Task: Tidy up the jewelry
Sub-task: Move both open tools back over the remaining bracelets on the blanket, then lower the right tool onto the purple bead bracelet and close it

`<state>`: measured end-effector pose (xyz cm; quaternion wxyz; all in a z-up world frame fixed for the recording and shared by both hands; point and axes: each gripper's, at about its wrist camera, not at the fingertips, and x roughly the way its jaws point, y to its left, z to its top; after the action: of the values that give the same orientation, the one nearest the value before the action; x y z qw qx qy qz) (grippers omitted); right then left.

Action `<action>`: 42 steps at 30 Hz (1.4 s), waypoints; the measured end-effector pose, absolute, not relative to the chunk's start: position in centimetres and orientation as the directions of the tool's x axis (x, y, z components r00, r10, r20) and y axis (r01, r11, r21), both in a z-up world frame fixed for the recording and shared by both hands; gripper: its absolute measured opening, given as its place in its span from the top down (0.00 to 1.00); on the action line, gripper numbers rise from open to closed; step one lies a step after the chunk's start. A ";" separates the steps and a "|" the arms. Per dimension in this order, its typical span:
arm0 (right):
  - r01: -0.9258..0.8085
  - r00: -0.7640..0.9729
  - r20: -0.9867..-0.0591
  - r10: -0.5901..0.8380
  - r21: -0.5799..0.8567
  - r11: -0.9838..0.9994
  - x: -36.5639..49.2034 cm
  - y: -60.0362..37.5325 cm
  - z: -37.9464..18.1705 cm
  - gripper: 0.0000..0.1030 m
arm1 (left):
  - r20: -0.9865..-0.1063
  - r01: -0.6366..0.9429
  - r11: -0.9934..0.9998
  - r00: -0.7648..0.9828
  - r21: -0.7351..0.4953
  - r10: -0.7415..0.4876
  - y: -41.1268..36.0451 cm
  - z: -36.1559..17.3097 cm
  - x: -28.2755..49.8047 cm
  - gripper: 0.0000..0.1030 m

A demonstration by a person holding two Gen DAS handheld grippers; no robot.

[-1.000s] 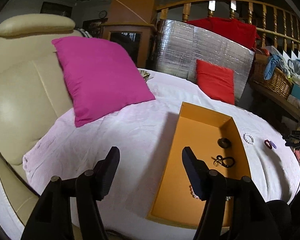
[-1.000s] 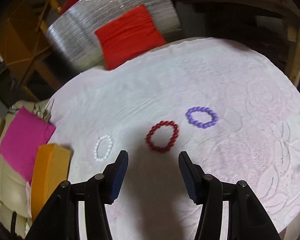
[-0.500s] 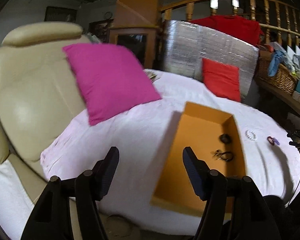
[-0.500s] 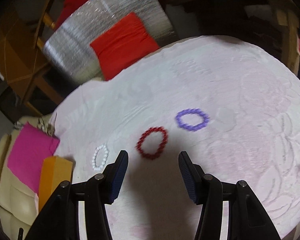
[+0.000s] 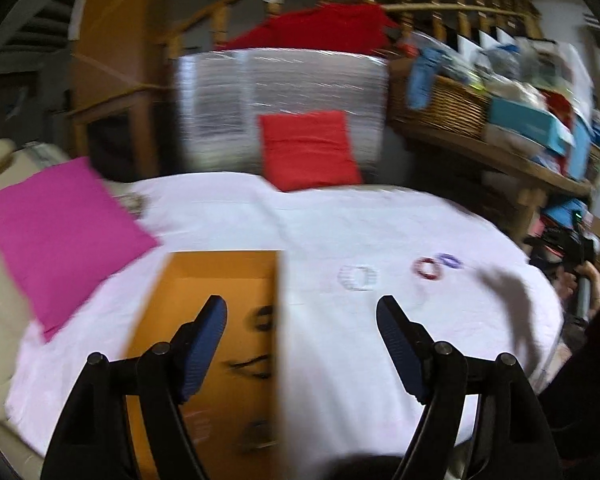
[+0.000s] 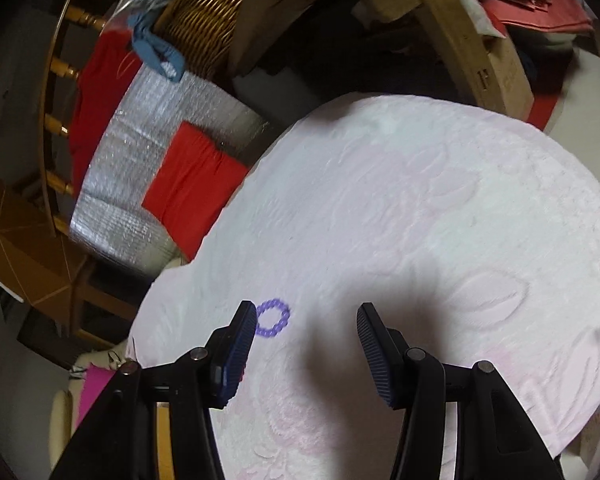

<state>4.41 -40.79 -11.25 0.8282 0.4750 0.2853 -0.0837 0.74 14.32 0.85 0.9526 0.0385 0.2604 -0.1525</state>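
In the blurred left wrist view an orange box (image 5: pixel 180 312) lies on the pink-white cloth, with dark jewelry pieces (image 5: pixel 264 318) inside. To its right on the cloth lie a white bead bracelet (image 5: pixel 358 277), a red one (image 5: pixel 427 269) and a purple one (image 5: pixel 451 261). My left gripper (image 5: pixel 302 316) is open and empty above the box's right wall. My right gripper (image 6: pixel 306 322) is open and empty above the cloth; the purple bracelet (image 6: pixel 274 318) lies just by its left finger. The red and white bracelets are hidden in the right wrist view.
A magenta pillow (image 5: pixel 56 232) lies left of the box on a cream seat. A red pillow (image 5: pixel 308 150) leans on a silver panel (image 5: pixel 280 96) at the far edge. A wicker basket (image 5: pixel 448 108) sits on a cluttered wooden shelf at right. The cloth's edge (image 6: pixel 580 420) drops off at right.
The left gripper has swung right, so the box now sits lower left and the bracelets are ahead. The right gripper has swung right, so the red and white bracelets left its view.
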 end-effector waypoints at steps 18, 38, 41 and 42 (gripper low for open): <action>0.319 0.778 -0.581 0.238 0.692 0.648 7.5 -38.2 -10.8 0.45 | -0.744 0.525 0.848 0.542 -0.064 -0.391 -4.6 -9.6 5.3 0.24; 0.322 0.701 -0.685 0.198 0.552 0.769 12.9 -31.9 -12.4 0.45 | -0.752 0.317 0.946 0.609 -0.061 -0.253 -5.3 -12.0 16.3 0.24; 0.289 0.688 -0.692 0.219 0.539 0.791 14.3 -29.9 -12.5 0.45 | -0.762 0.300 0.952 0.604 -0.056 -0.235 -5.2 -12.2 16.4 0.24; 0.275 0.682 -0.695 0.225 0.530 0.802 14.8 -29.2 -12.5 0.45 | -0.764 0.297 0.953 0.602 -0.054 -0.232 -5.1 -12.3 16.4 0.24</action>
<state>14.82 -29.19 -12.52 0.8617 0.3141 0.3982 -0.0147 16.44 -5.13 -12.33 0.8942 0.0392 0.4207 -0.1479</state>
